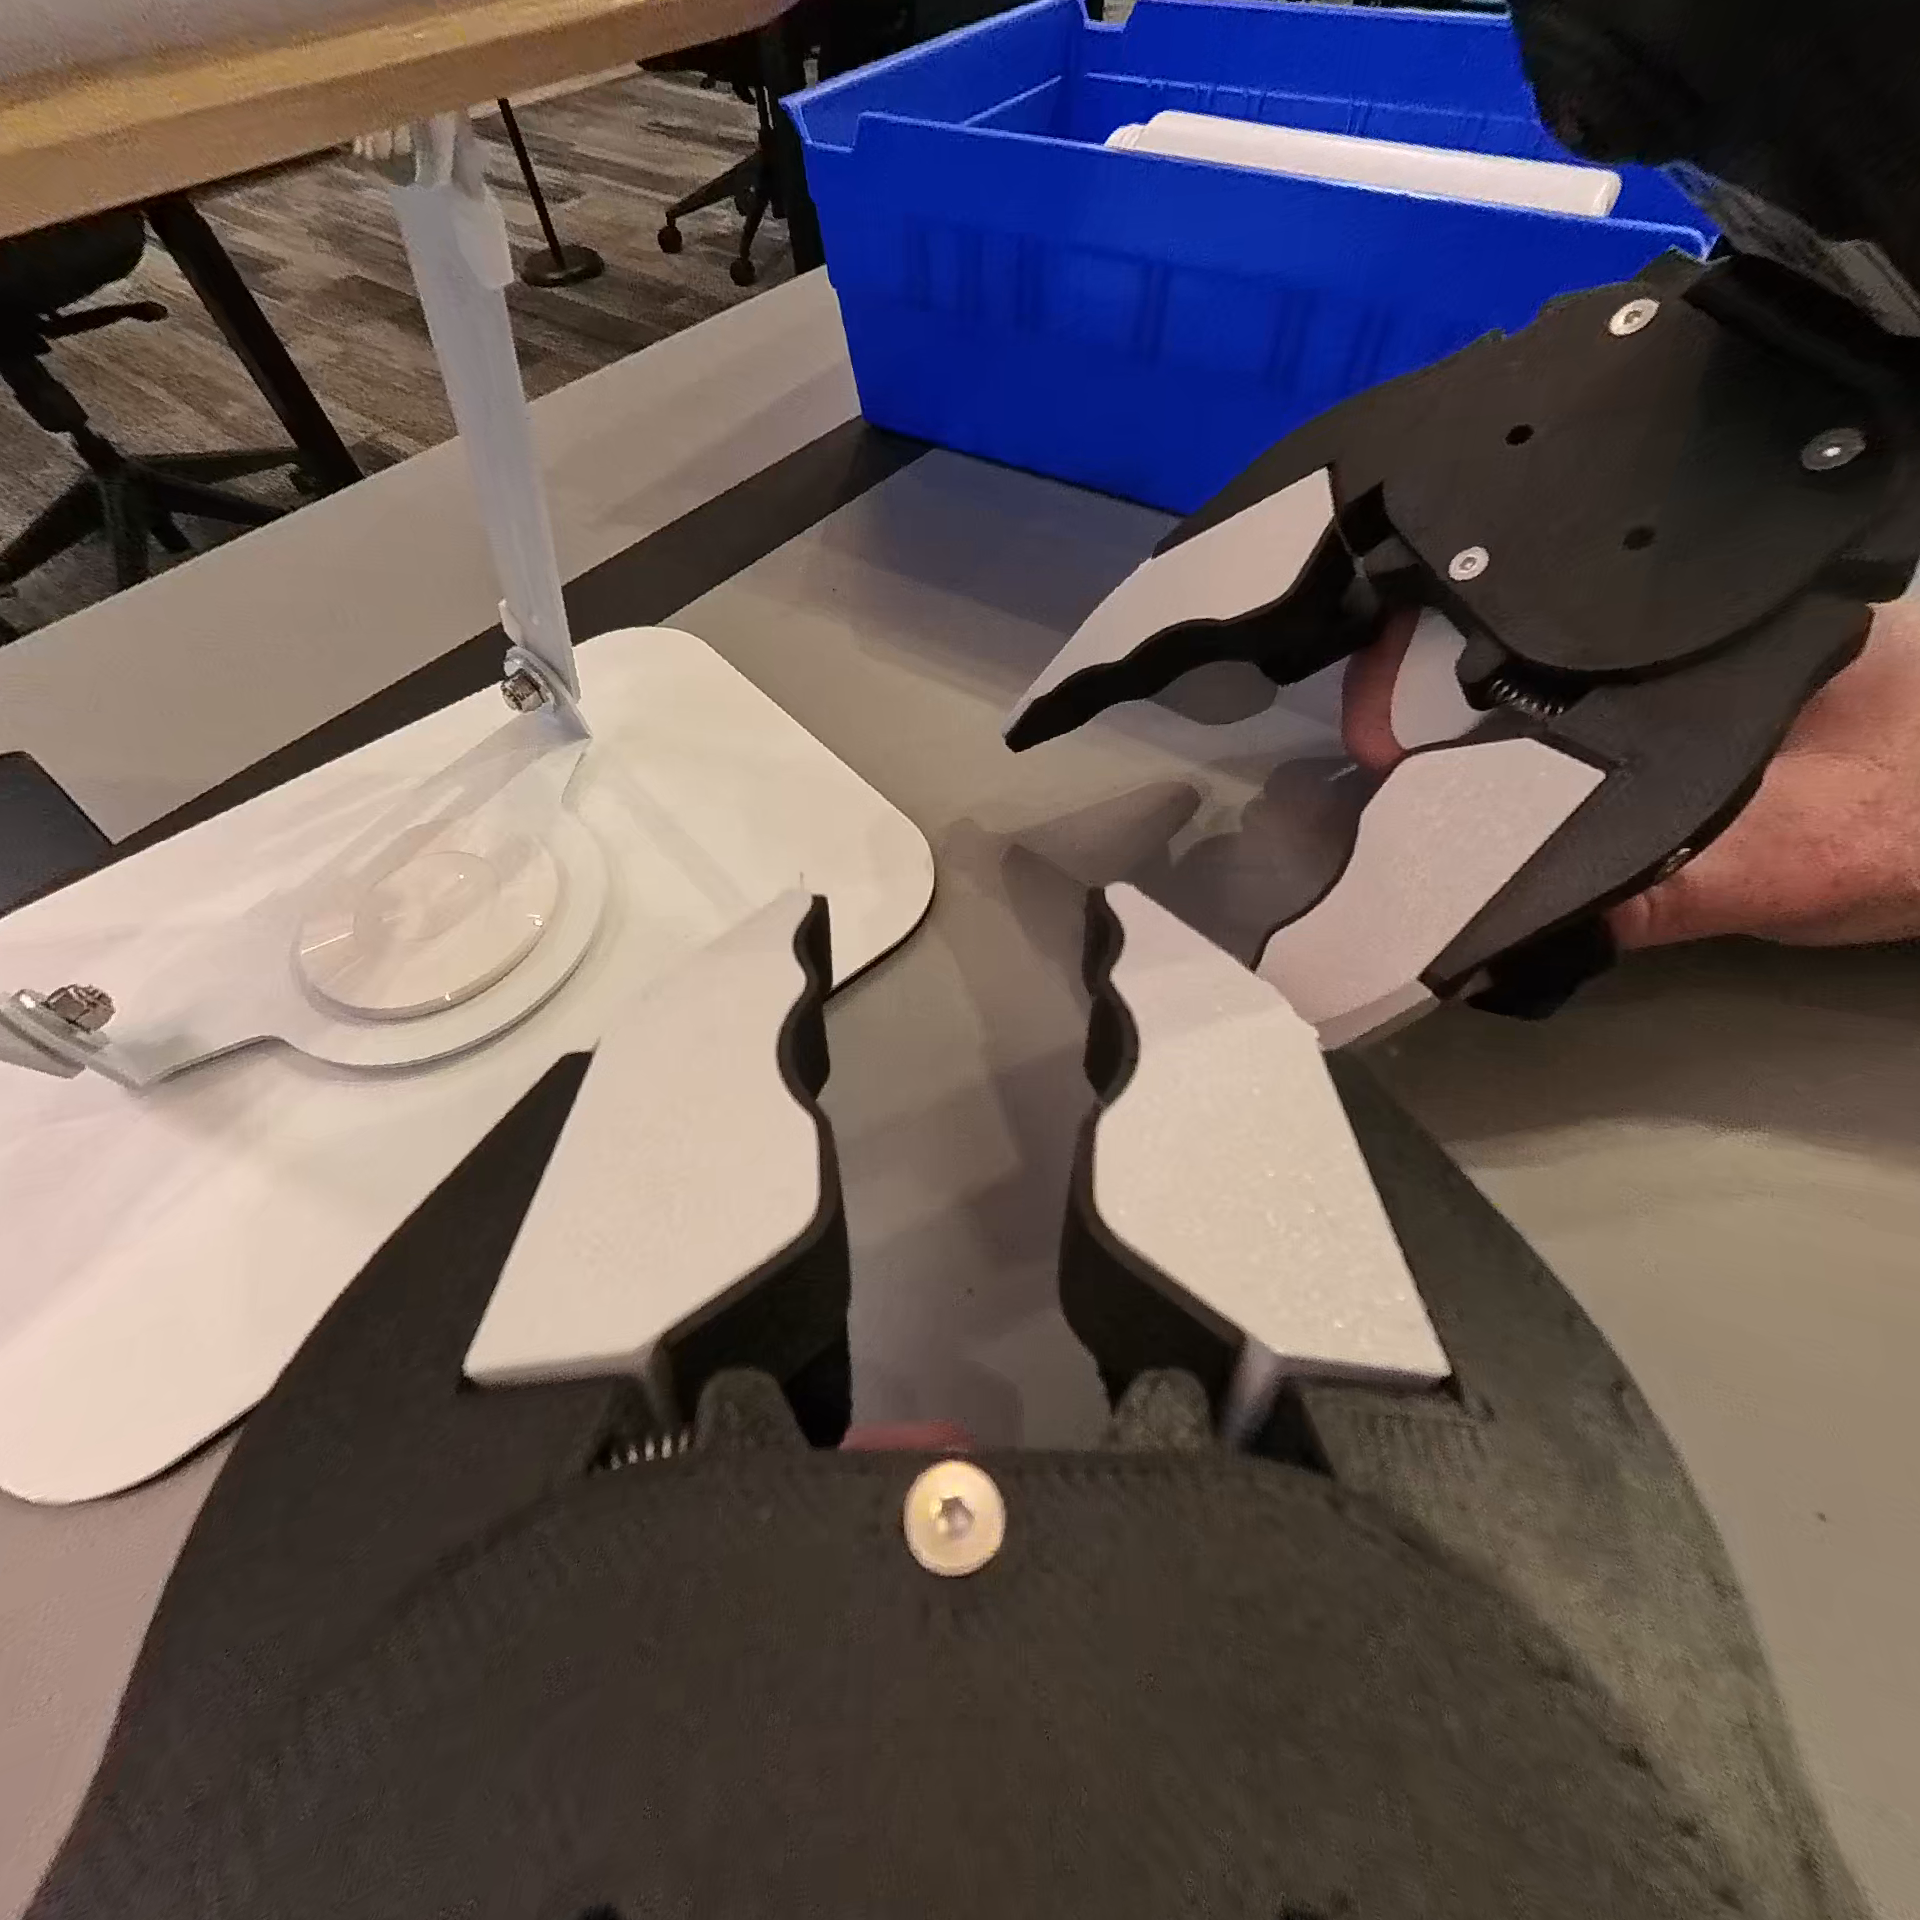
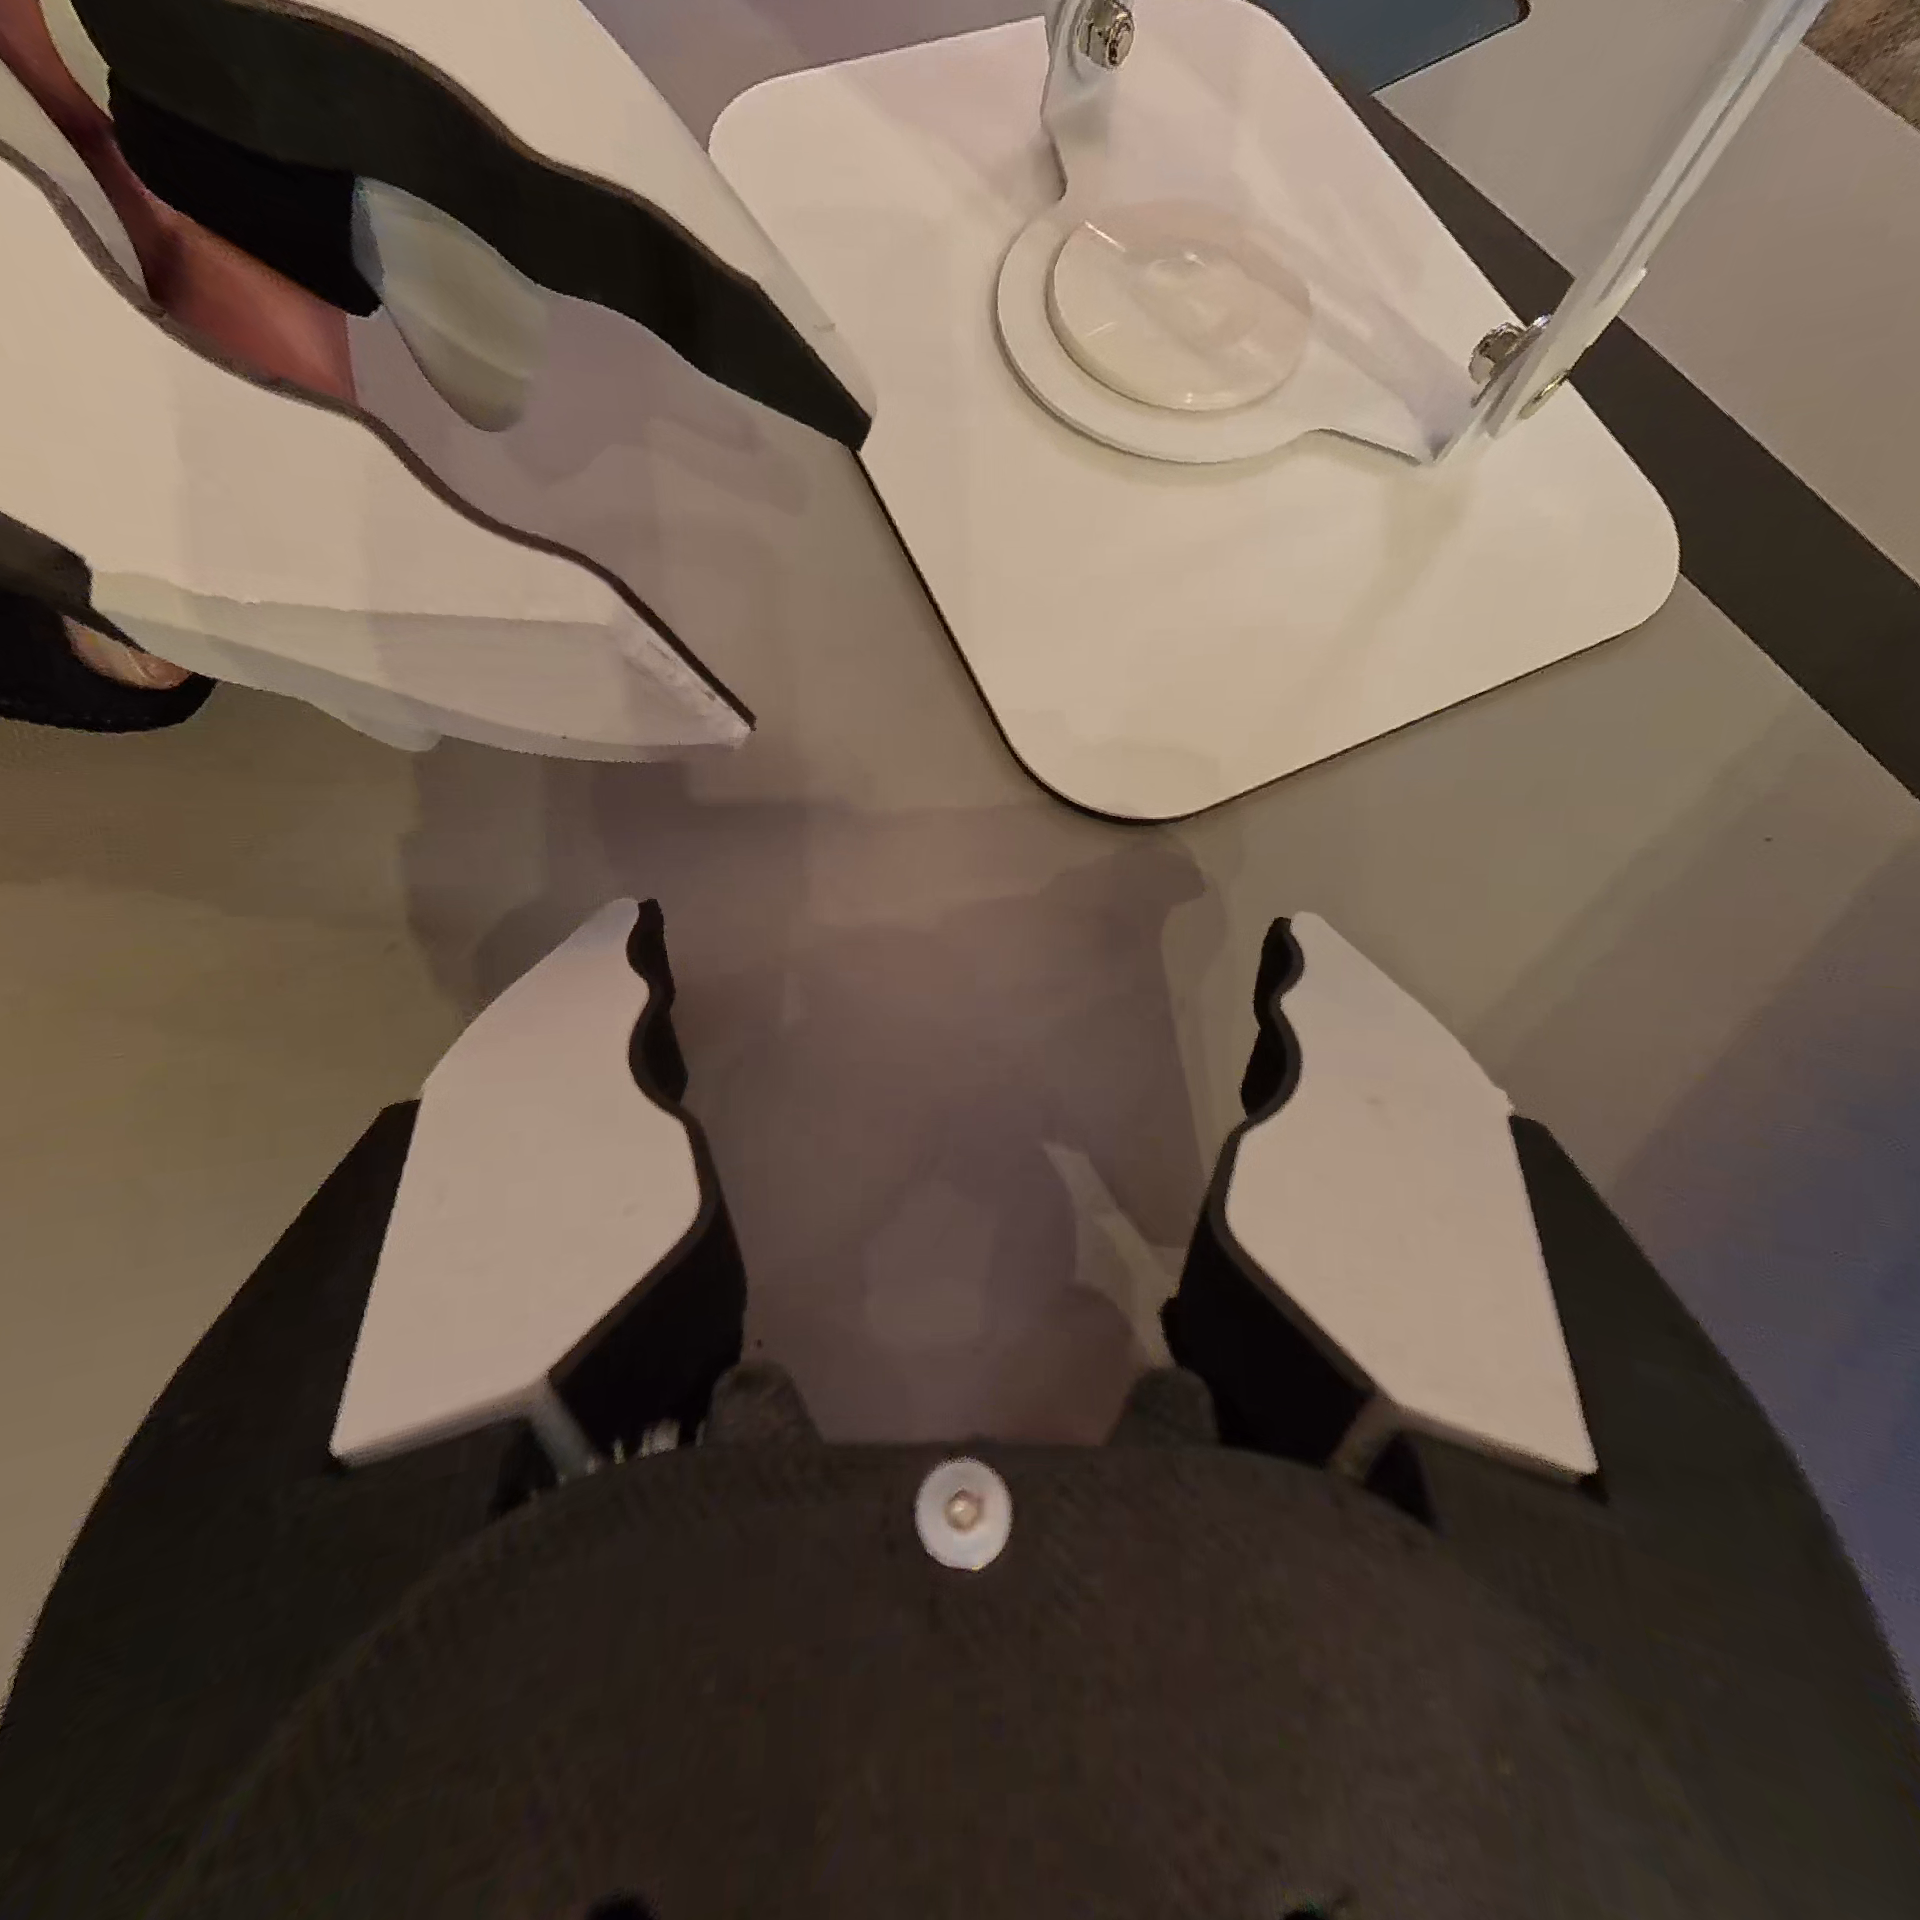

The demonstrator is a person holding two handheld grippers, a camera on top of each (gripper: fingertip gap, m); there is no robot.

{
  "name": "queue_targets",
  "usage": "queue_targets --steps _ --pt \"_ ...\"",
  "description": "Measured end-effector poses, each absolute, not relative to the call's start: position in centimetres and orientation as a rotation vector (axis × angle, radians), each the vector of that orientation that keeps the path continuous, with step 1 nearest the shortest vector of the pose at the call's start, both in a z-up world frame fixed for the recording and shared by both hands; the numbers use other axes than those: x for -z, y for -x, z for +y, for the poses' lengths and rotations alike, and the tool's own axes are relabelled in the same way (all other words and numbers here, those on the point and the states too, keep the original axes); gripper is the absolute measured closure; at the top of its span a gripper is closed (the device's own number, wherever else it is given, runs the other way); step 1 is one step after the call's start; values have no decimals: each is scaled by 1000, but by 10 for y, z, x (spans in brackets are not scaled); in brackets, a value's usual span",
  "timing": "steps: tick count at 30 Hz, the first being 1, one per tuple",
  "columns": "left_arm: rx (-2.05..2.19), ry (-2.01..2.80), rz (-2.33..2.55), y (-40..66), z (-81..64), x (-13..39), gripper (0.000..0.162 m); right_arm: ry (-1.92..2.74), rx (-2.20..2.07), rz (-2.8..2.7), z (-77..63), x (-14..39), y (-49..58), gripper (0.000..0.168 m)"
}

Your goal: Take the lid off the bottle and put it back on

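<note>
Left gripper (image 1: 956,914) spread, empty, low over grey tabletop (image 1: 1558,1195); right gripper (image 2: 961,920) likewise. Bottle (image 1: 1361,171), white, lies in blue bin (image 1: 1143,312) at far edge. Best: reach in, pinch body squarely before lid.

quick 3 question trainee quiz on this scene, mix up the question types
1. True or false: the left gripper is clamped on a bottle.
2. Where does the white container lie? A) in the blue bin B) on the white base plate C) on the grey table
3. Fill in: the right gripper is ___ and holds nothing.

Key: 1 false; 2 A; 3 open
</note>
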State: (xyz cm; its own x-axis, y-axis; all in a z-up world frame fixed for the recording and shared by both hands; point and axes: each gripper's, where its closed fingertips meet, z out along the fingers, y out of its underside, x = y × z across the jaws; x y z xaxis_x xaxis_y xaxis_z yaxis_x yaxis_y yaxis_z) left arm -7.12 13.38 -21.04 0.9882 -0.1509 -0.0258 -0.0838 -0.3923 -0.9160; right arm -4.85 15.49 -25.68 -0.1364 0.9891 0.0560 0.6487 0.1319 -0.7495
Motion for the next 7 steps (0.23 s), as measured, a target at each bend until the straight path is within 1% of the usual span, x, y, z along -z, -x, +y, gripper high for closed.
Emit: queue_targets --steps 7 --pt "85 1991 167 71 135 213 114 1579 -768 -1869 157 260 47 62"
